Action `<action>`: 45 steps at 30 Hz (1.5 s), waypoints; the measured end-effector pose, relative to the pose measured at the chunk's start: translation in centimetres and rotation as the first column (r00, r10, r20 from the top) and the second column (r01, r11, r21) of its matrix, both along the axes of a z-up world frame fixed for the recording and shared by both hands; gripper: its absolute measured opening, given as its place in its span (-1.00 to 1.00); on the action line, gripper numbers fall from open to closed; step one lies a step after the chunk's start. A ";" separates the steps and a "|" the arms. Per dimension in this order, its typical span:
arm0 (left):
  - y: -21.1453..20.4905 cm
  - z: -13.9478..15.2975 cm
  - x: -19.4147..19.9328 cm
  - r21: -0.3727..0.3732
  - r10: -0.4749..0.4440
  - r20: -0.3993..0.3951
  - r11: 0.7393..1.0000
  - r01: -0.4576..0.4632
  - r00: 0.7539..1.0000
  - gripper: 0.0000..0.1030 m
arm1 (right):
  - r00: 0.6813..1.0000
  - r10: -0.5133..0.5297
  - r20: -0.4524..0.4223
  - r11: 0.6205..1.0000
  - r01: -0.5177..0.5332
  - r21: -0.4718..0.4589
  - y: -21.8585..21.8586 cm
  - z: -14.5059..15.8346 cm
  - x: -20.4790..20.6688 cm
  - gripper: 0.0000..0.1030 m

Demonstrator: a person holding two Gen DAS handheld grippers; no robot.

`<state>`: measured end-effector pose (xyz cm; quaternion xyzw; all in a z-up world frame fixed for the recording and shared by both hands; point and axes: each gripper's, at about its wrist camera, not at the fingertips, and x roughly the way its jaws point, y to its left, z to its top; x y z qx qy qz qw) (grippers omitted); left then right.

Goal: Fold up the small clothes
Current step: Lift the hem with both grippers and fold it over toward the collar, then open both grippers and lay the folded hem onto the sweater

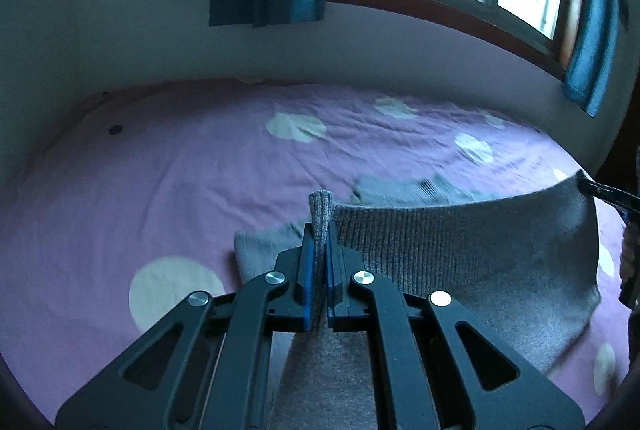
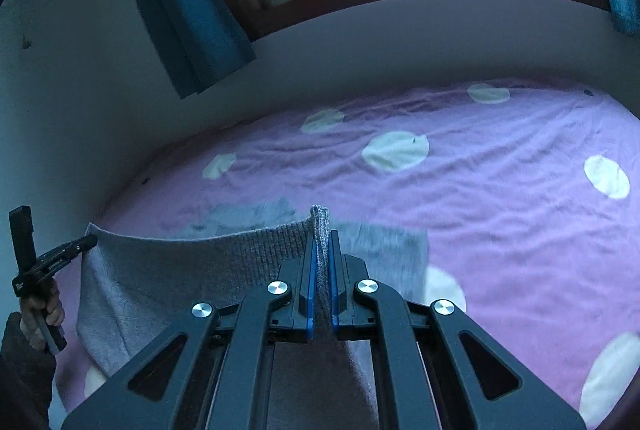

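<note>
**Grey knit stretched between two clamps**

The left gripper has its jaws closed on one ribbed corner of the grey knit garment. The cloth spans taut above the purple dotted bedsheet. The right gripper pinches the opposite corner the same way.

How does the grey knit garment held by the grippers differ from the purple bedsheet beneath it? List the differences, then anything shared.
The grey knit garment is plain; the purple bedsheet carries pale dots. The garment is lifted, pinched by the left gripper and right gripper; the bedsheet lies spread flat. Both are soft fabric.
</note>
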<state>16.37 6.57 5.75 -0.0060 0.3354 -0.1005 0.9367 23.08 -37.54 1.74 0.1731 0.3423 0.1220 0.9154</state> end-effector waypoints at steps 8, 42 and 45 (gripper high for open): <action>-1.0 -1.9 7.1 0.065 0.051 -0.021 0.997 -0.050 0.998 -0.92 | 0.996 -0.055 -0.066 0.999 0.055 0.000 -0.1 -3.1 6.5 -0.91; 2.6 -7.6 4.5 -0.168 0.038 -0.185 0.983 -0.070 0.982 0.13 | 0.972 -0.038 -0.233 0.959 0.101 0.264 -1.7 -8.3 2.4 -0.09; 2.6 -7.5 0.1 -0.200 0.011 -0.170 0.979 -0.045 0.985 0.23 | 0.971 -0.022 -0.237 0.948 0.096 0.304 -1.6 -8.4 -1.6 -0.06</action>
